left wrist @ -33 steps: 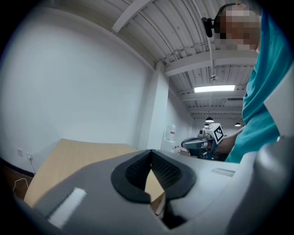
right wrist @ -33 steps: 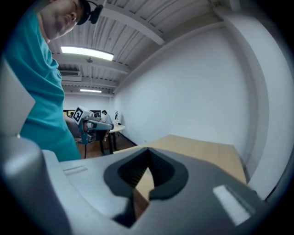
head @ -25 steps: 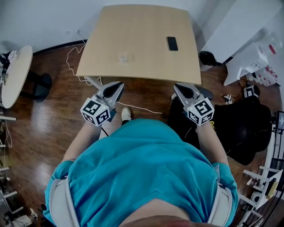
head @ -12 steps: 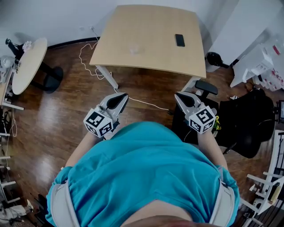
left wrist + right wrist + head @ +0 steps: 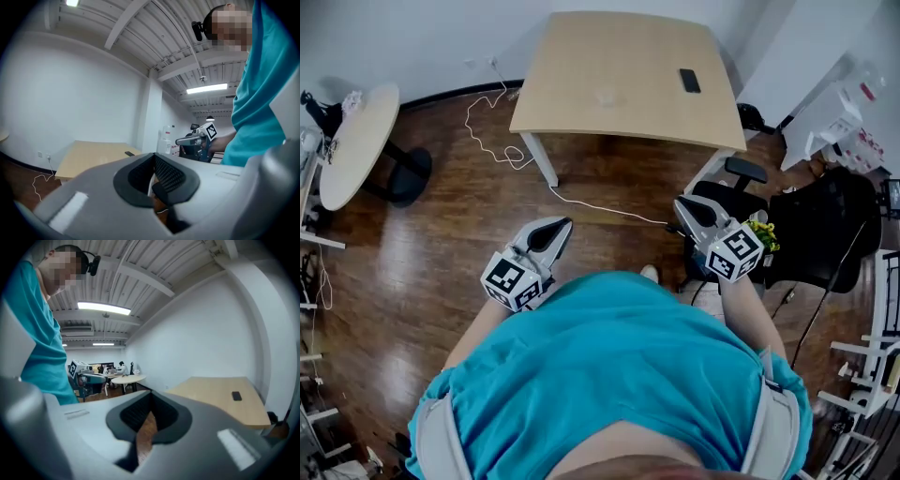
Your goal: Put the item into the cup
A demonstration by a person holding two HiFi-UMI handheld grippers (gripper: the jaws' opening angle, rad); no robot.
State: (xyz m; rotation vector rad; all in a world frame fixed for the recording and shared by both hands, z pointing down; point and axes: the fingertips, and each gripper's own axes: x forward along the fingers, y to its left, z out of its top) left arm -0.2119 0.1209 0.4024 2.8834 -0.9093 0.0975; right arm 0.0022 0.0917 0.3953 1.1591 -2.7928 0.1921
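Note:
The light wooden table [image 5: 581,56] stands far ahead of me, across bare floor. A flat black item [image 5: 688,81] lies near its right edge, and it also shows in the left gripper view [image 5: 129,153] and the right gripper view [image 5: 236,396]. A faint clear thing [image 5: 605,97] sits mid-table, too small to identify. My left gripper [image 5: 562,223] and right gripper [image 5: 680,202] hover level over the floor, well short of the table. Both are shut with nothing between the jaws, as the left gripper [image 5: 151,180] and right gripper [image 5: 149,420] show in their own views.
A round side table [image 5: 352,145] stands at the left. A white cable [image 5: 581,202] trails over the wooden floor below the table. A black office chair [image 5: 825,234] and a white rack [image 5: 839,131] crowd the right side.
The table has drawn away towards the top of the head view, as the person and both grippers moved back from it. Both pairs of jaws stayed together.

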